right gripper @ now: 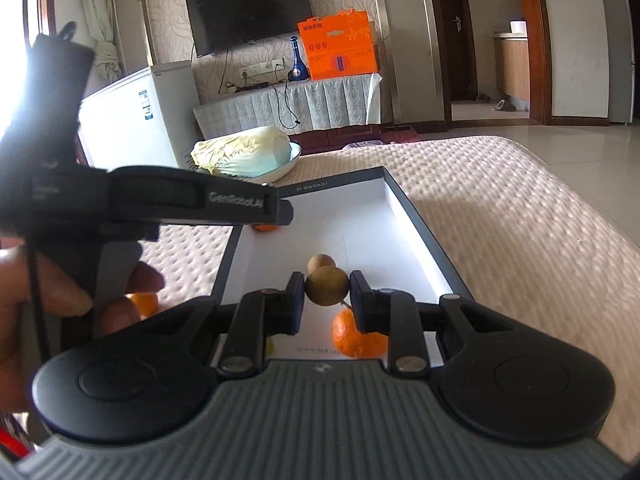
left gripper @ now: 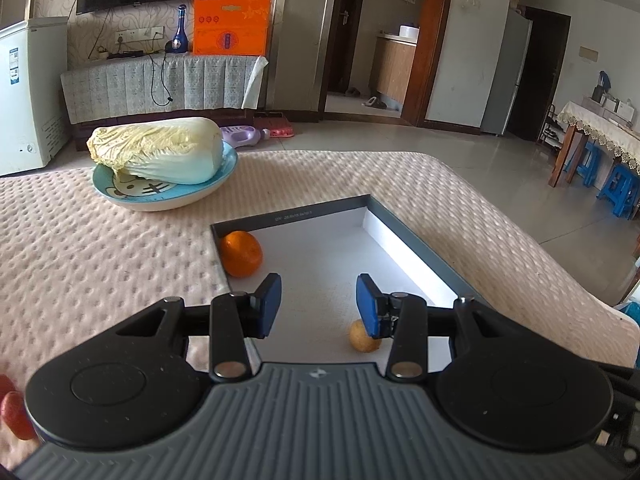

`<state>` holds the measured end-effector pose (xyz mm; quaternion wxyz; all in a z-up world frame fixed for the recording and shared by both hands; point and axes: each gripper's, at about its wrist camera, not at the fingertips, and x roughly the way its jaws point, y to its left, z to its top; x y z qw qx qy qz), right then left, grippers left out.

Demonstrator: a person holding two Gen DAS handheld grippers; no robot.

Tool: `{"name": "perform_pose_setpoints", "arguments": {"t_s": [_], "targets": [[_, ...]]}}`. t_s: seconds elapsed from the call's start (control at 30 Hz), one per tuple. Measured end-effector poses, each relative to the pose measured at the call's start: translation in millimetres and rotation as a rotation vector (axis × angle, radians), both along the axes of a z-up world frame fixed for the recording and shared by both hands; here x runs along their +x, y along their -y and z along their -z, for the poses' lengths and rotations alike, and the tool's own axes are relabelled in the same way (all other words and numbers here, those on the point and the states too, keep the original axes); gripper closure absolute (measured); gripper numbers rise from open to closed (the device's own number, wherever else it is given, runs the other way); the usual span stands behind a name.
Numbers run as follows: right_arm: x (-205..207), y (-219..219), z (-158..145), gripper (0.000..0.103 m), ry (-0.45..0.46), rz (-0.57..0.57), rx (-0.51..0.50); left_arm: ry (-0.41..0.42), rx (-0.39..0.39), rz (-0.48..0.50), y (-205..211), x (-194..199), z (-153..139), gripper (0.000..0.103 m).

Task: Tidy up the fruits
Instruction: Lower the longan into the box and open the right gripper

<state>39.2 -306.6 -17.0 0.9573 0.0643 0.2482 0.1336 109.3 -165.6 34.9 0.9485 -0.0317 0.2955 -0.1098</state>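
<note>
Small brown fruit (round) above tray

Three oranges, two brown fruits, one cabbage, one box

I see bare floor in the middle of the tray; an orange blocks its far-left corner.

Both wrist views close above box.
</note>
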Motion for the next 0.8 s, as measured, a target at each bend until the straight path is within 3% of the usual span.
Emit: {"name": "perform_pose_setpoints", "arguments": {"t_s": [0.8], "targets": [[22,-11,7,0.075,-0.028,0.037,0.001,0.002,0.033,0.029,-18,-21,1,0.054]]}}
